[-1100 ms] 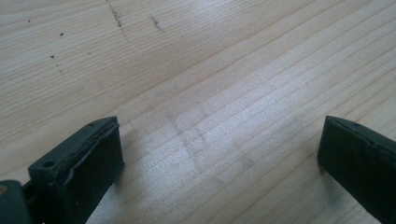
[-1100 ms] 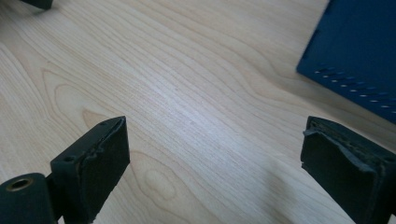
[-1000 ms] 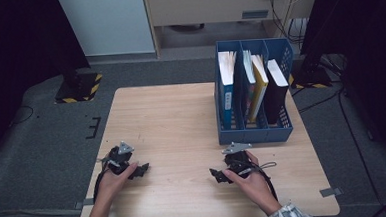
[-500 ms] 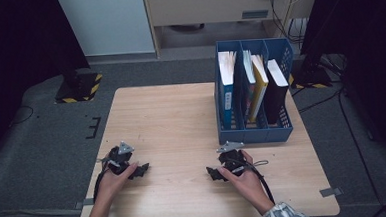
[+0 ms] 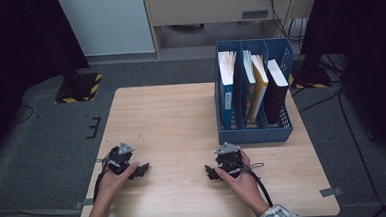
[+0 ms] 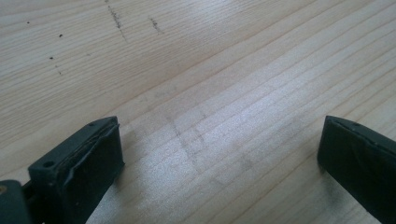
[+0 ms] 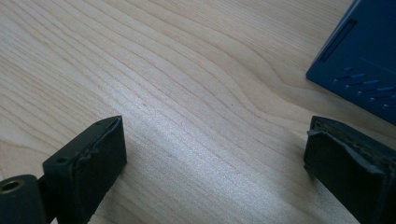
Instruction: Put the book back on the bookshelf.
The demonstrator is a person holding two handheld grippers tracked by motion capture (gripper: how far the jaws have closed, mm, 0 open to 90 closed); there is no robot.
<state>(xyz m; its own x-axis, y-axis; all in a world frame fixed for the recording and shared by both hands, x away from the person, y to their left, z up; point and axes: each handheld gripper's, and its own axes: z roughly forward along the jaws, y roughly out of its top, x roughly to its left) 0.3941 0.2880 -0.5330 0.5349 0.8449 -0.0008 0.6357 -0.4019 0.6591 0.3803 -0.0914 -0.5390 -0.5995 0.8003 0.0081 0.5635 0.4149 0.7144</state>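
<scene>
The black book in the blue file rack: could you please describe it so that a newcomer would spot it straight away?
On the wooden table, look to the far right side, where a blue file rack with three compartments stands. The black book stands in the rightmost compartment, alone there. Its neighbours are a yellow-edged book in the middle compartment and a blue-spined book in the left one; it is the only dark one.

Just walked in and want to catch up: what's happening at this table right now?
A person rests both hands on the near edge of the wooden table, a gripper in each. The left gripper and right gripper both sit low over bare wood with jaws wide open, holding nothing. The blue file rack with its upright books stands untouched at the far right, just beyond the right gripper.
</scene>
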